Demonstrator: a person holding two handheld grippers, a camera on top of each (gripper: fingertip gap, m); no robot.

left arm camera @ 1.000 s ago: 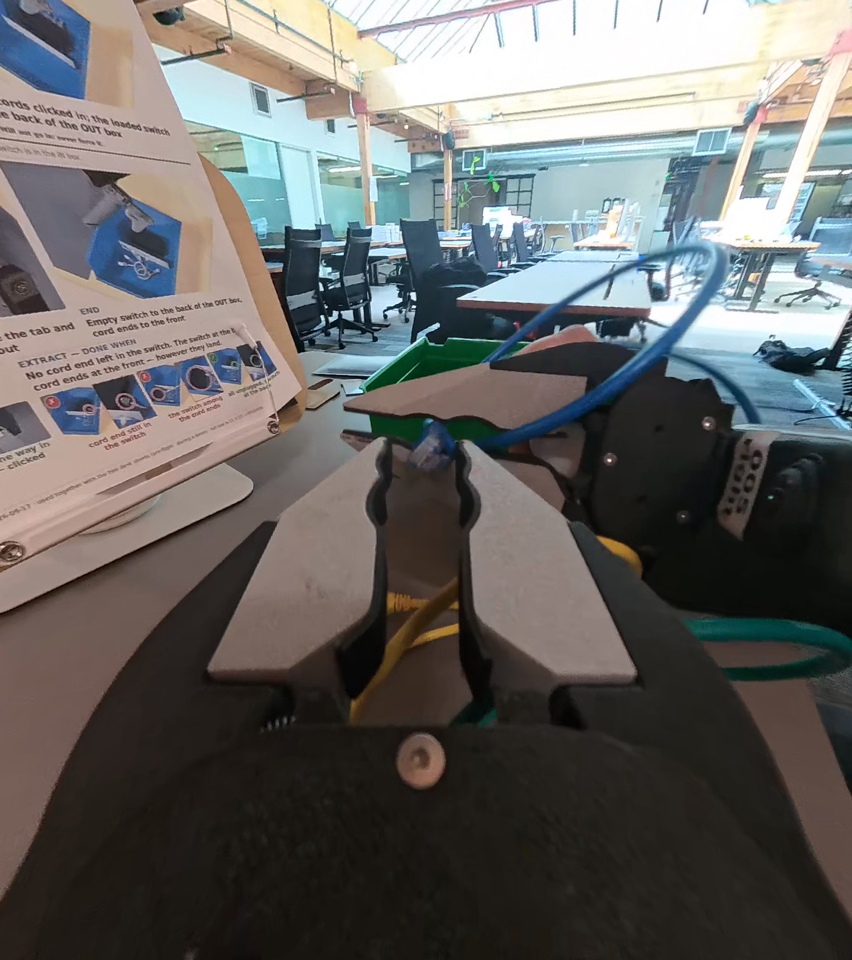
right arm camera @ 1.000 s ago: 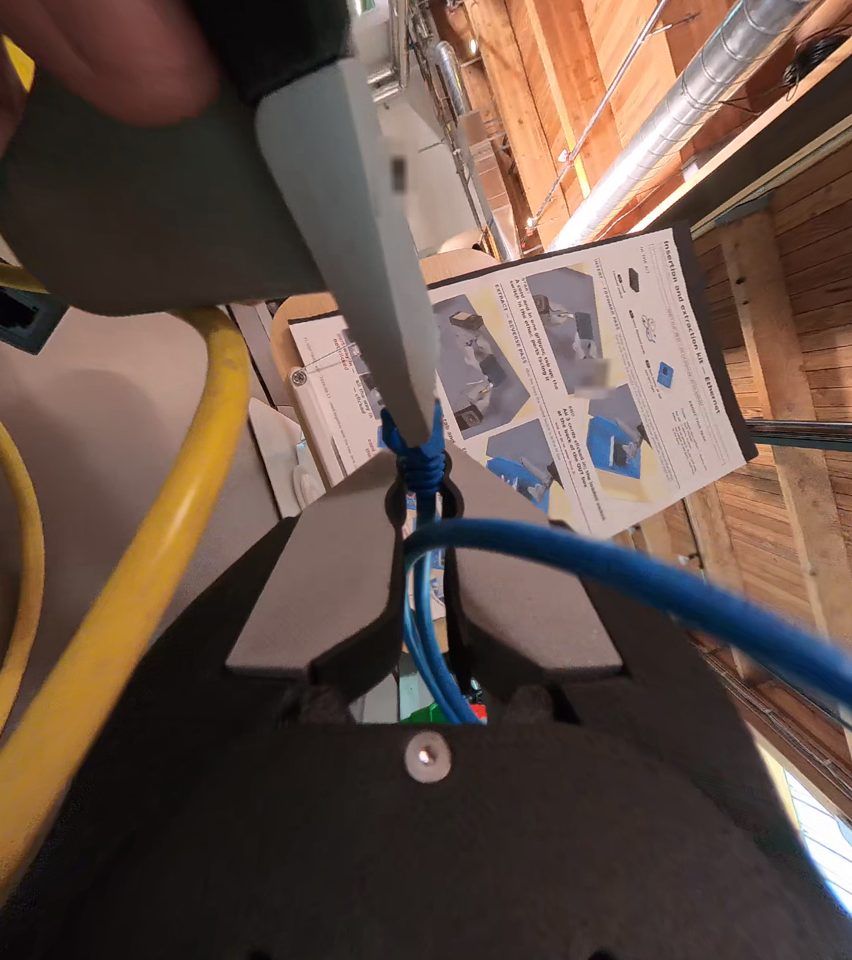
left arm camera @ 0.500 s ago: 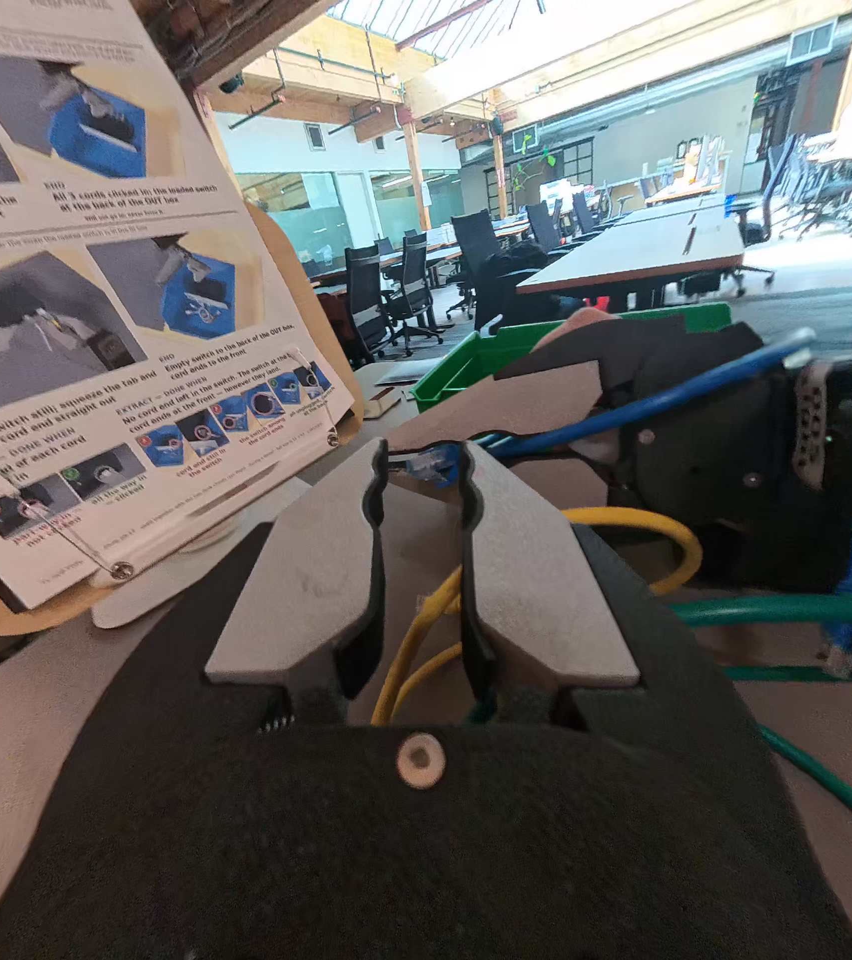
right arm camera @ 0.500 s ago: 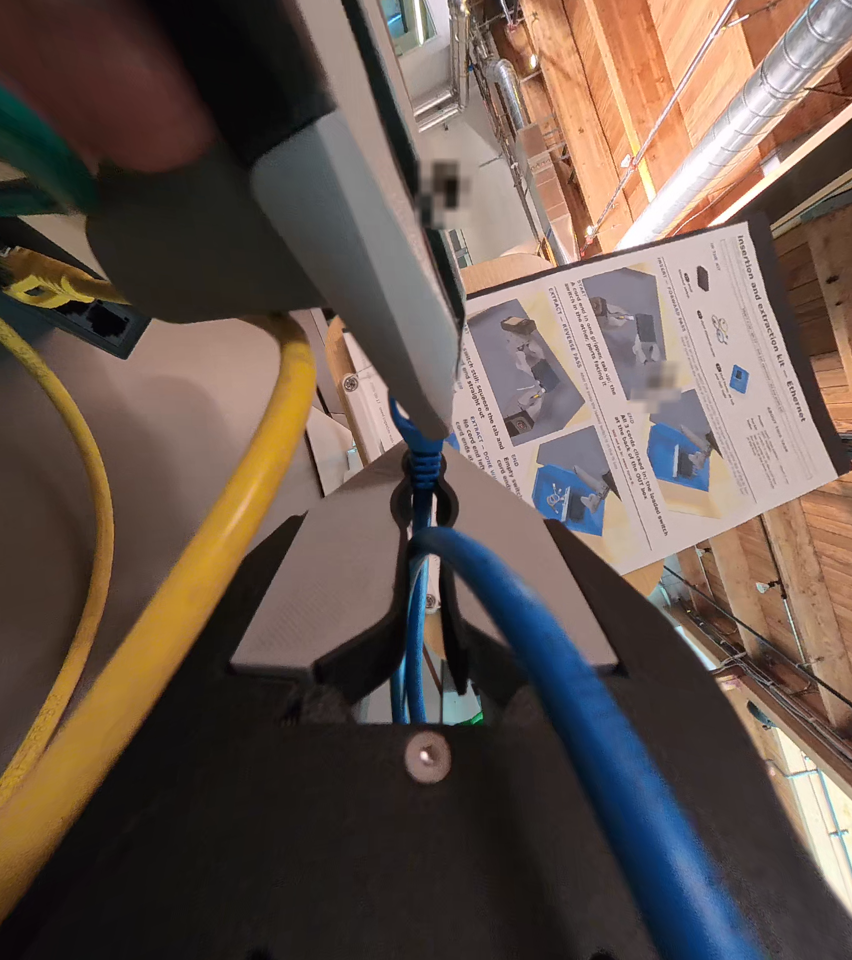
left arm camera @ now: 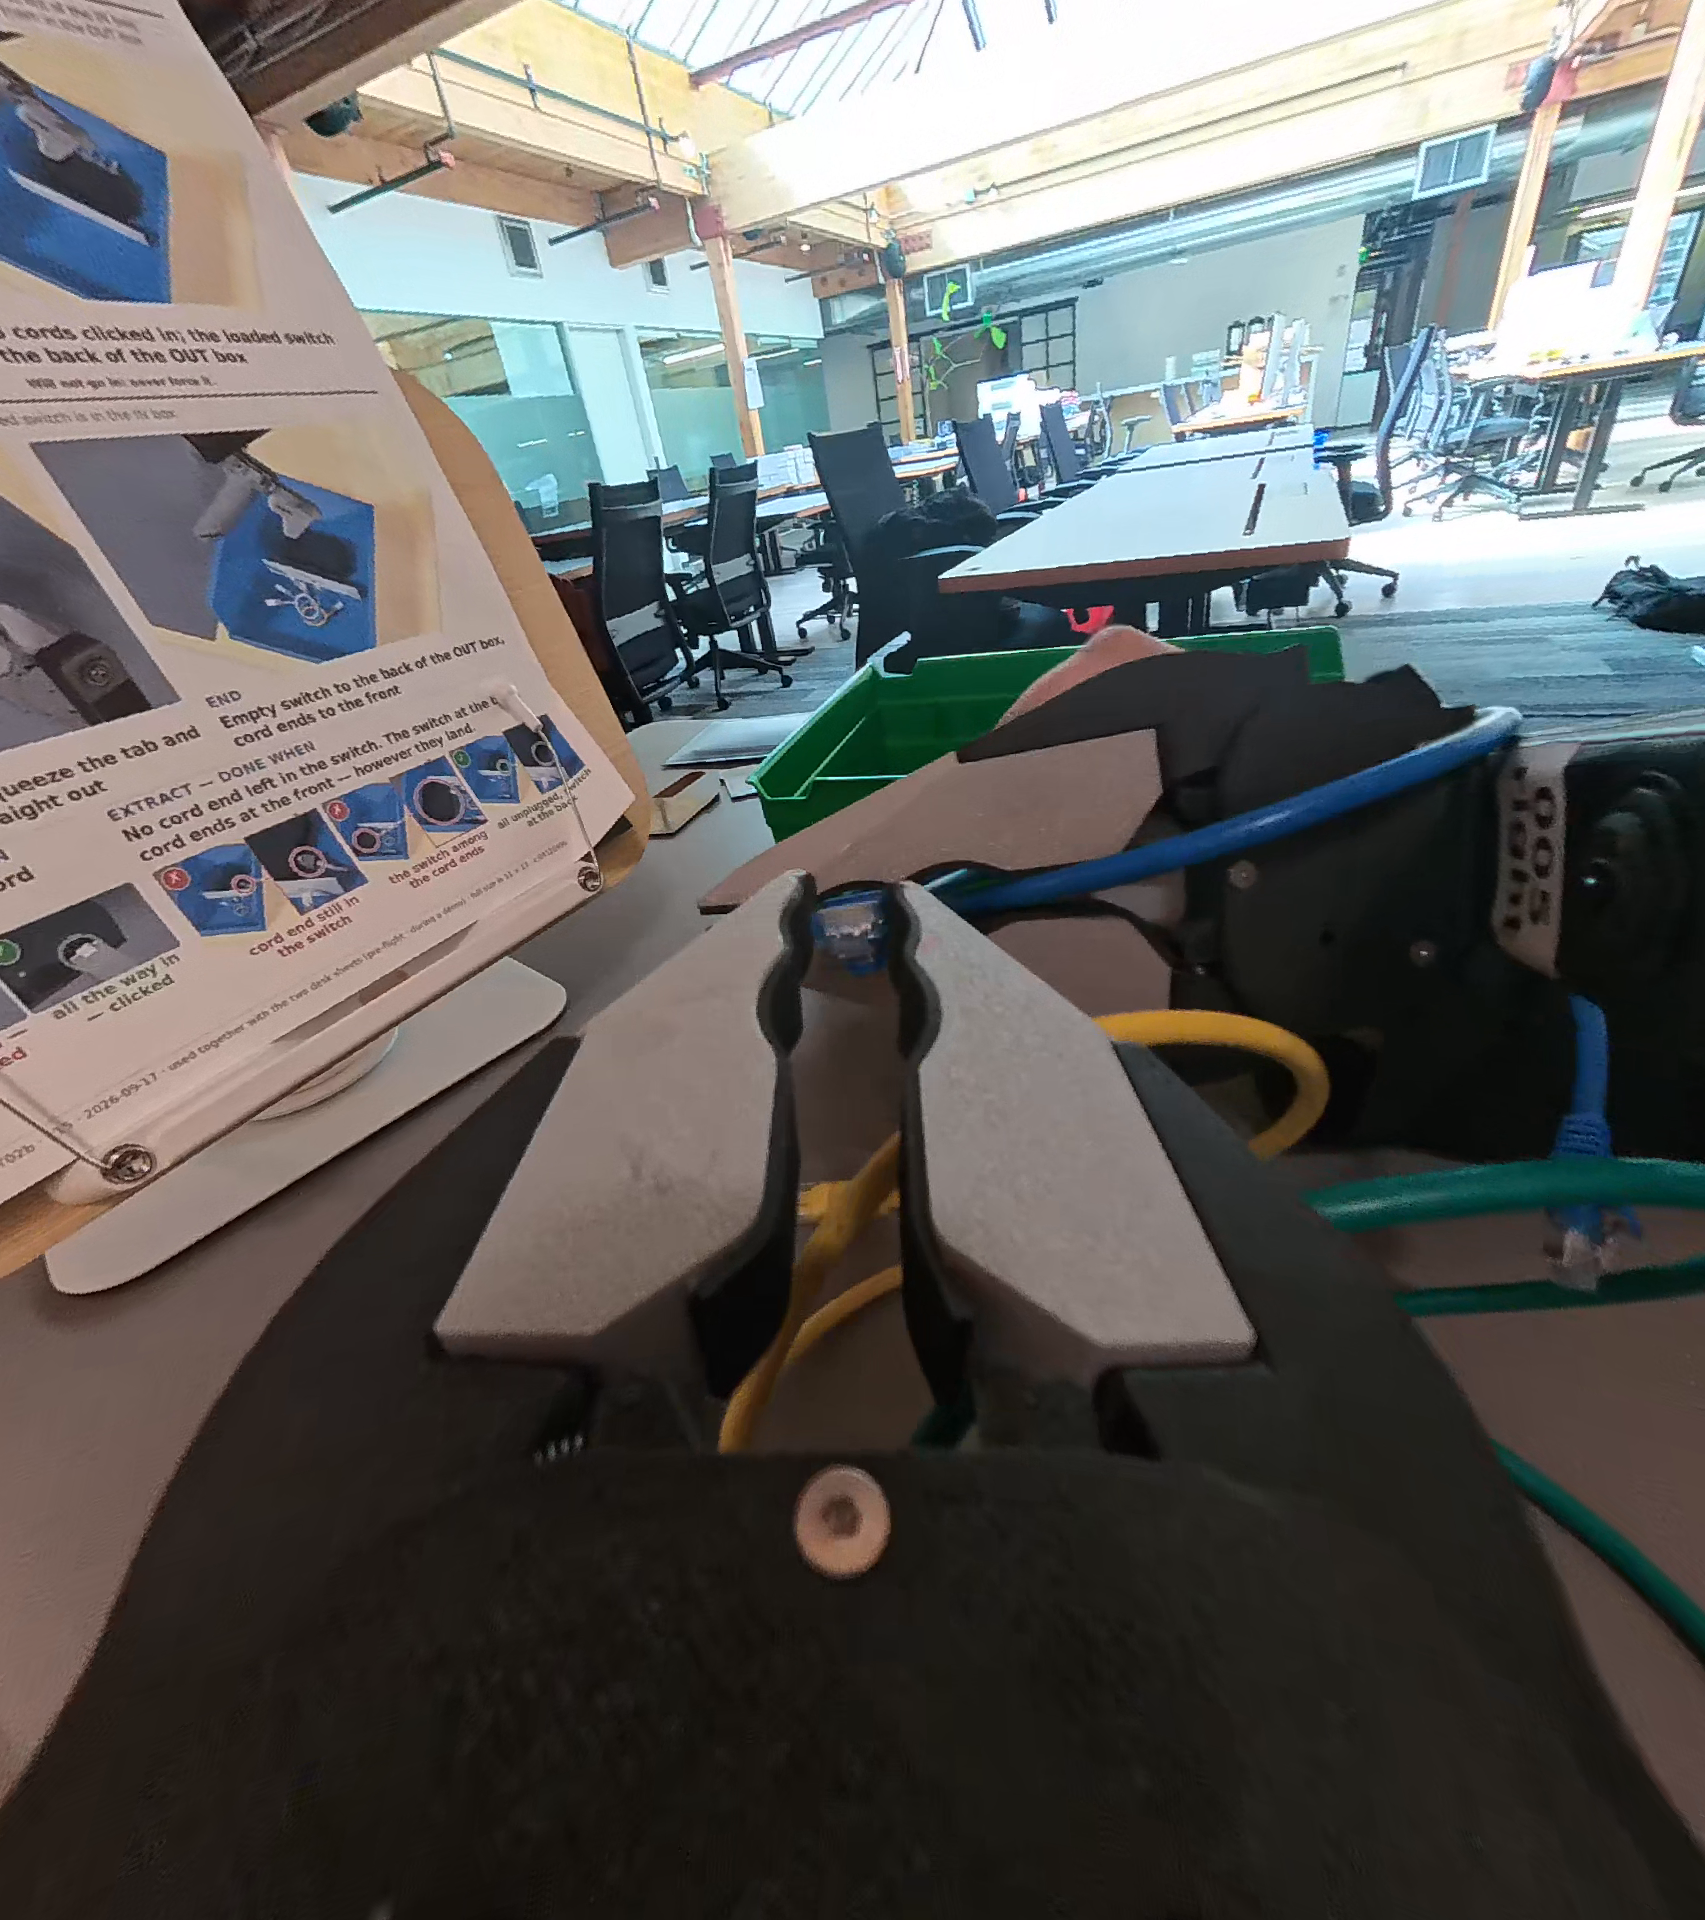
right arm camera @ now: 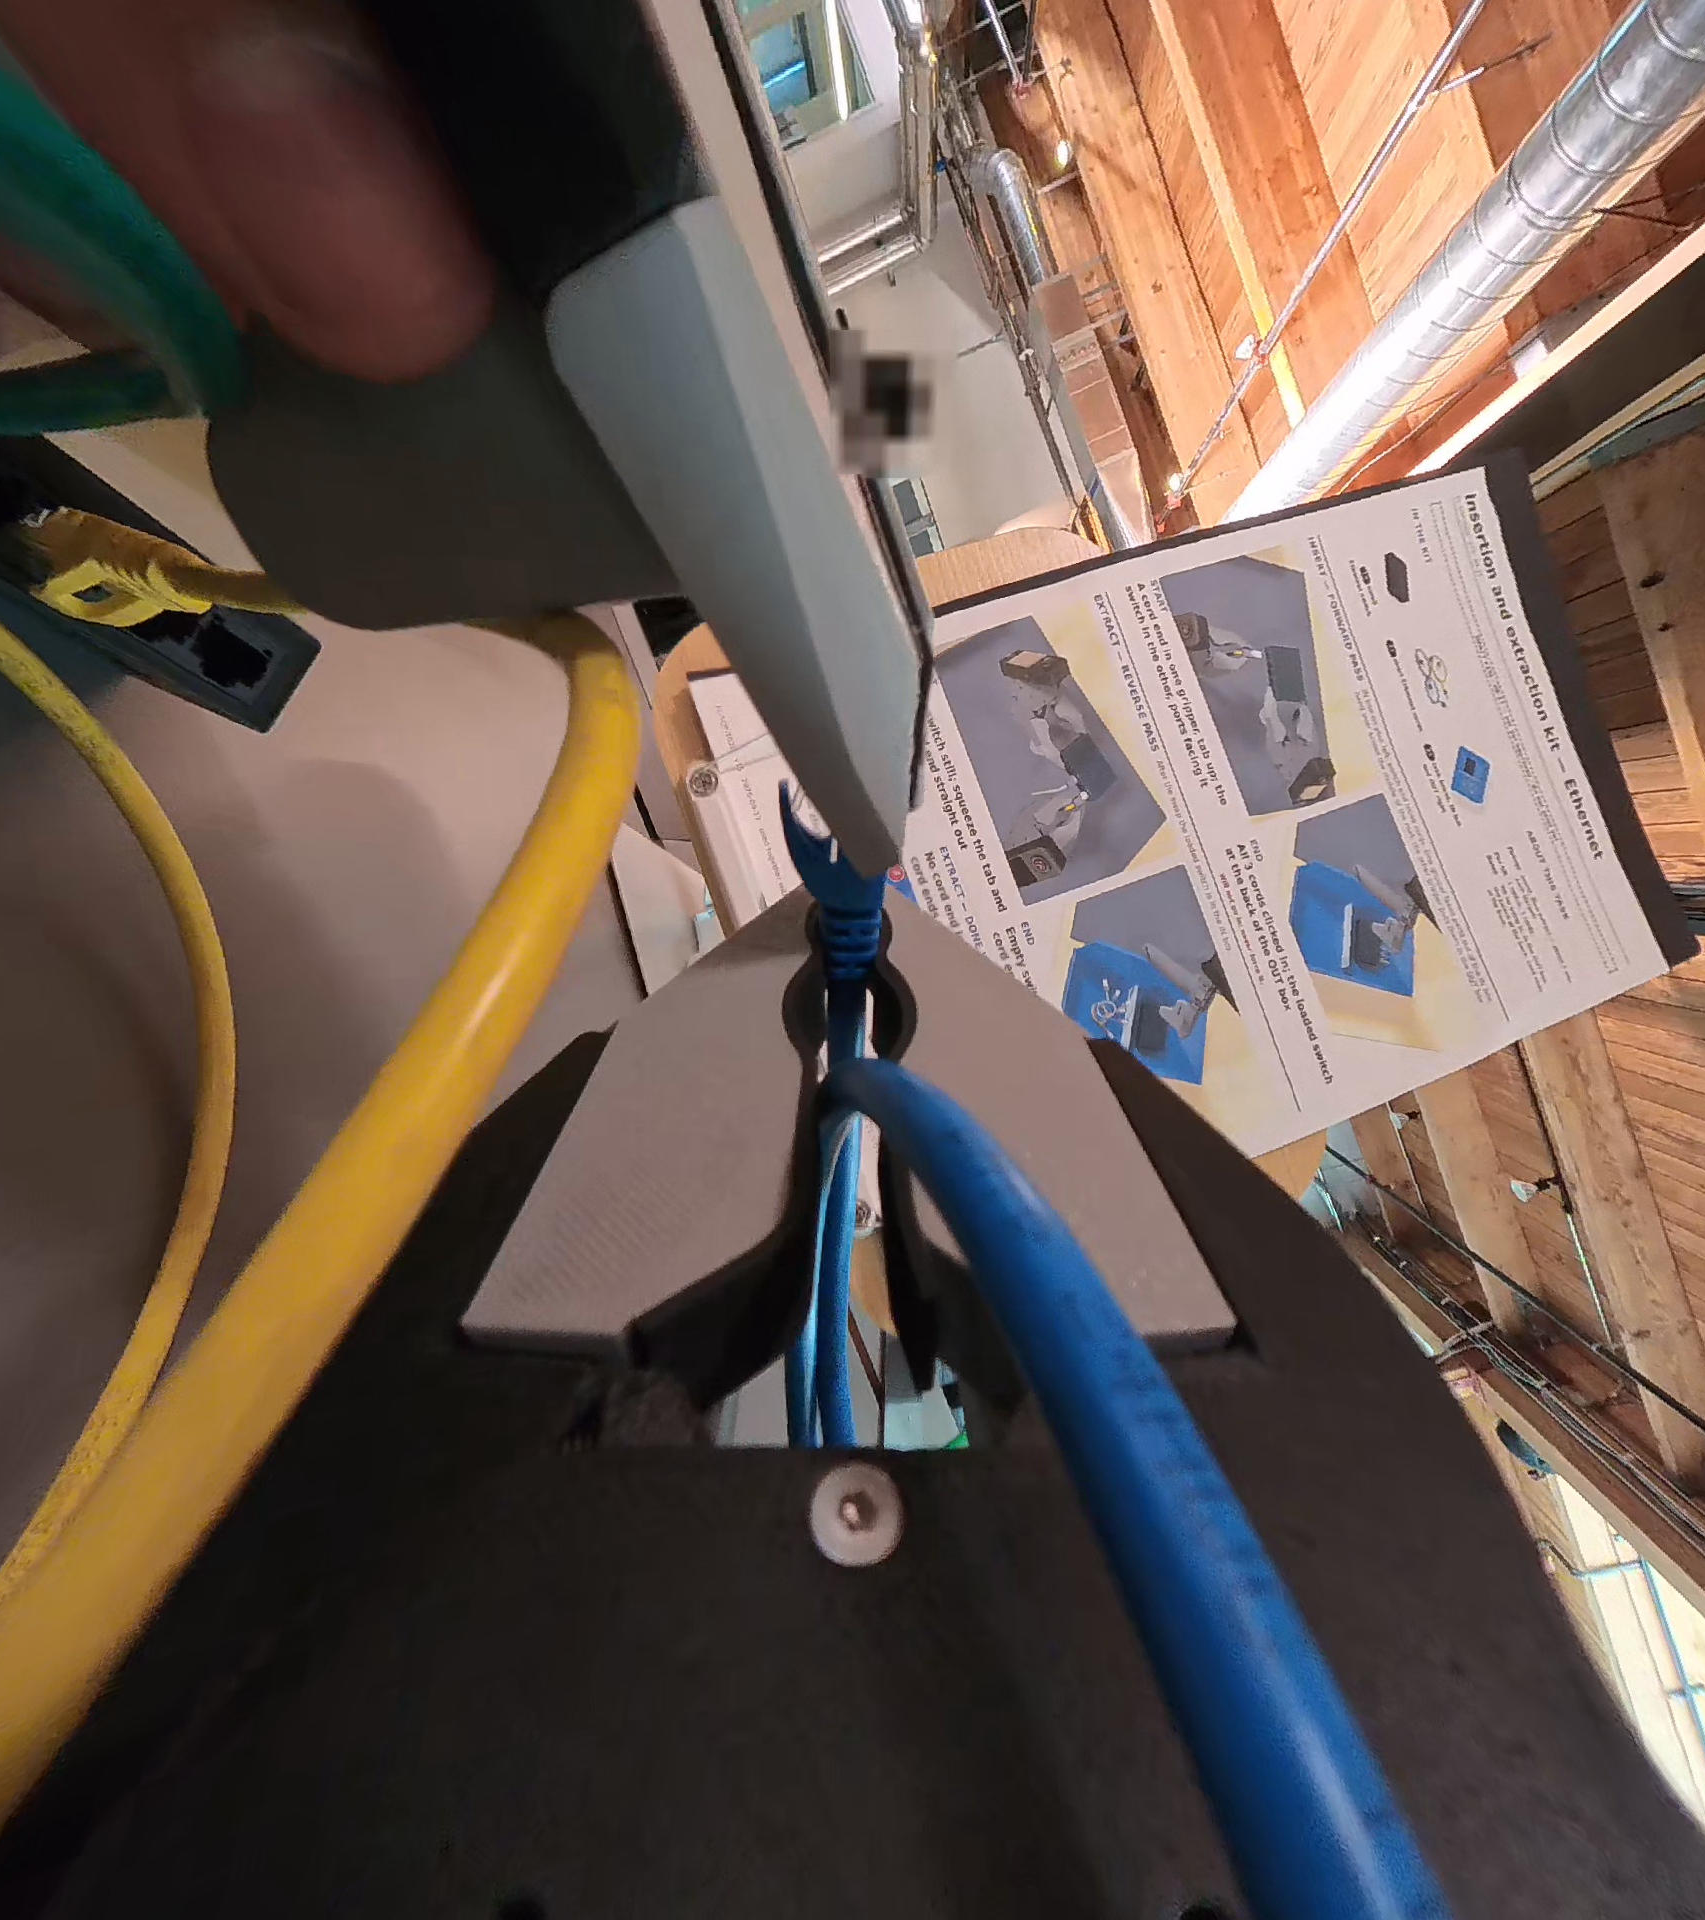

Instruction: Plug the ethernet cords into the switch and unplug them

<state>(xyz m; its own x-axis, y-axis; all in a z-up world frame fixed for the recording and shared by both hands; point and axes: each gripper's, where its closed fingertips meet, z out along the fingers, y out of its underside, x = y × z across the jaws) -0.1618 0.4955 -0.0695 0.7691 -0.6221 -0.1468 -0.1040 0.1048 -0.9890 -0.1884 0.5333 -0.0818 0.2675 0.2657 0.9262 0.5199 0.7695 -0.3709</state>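
Behind our grey worktop [left arm camera: 48,1455] stretches an open office of desks and black chairs under timber beams, with a printed instruction sheet on a white stand [left arm camera: 204,644] at our left and a green plastic bin [left arm camera: 889,727] beyond the grippers.

Our left gripper [left arm camera: 850,930] has the blue plug [left arm camera: 848,933] of the blue ethernet cord [left arm camera: 1222,831] between its grey fingertips; the jaws stand close together about the plug, and we judge them clamped on it, though the contact itself is hard to see. Our right gripper [right arm camera: 848,935] is closed on the ribbed blue boot [right arm camera: 850,925] of the same cord just behind that plug, so both of us hold one end. The cord's other plug [left arm camera: 1580,1236] dangles free over the thin green cord [left arm camera: 1606,1195].

From the right wrist view, the flat black switch [right arm camera: 204,655] lies on the worktop well apart from the blue plug. One thick yellow cord [right arm camera: 391,1091] is seated in a port by its yellow plug [right arm camera: 115,587], and at least one port beside it stands empty. A green cord passes near the switch, yet whether it is plugged in we cannot tell.

By our reckoning the plugging phase is partly done: yellow in, blue in hand and not yet carried to a port, green uncertain. All unplugging remains ahead.
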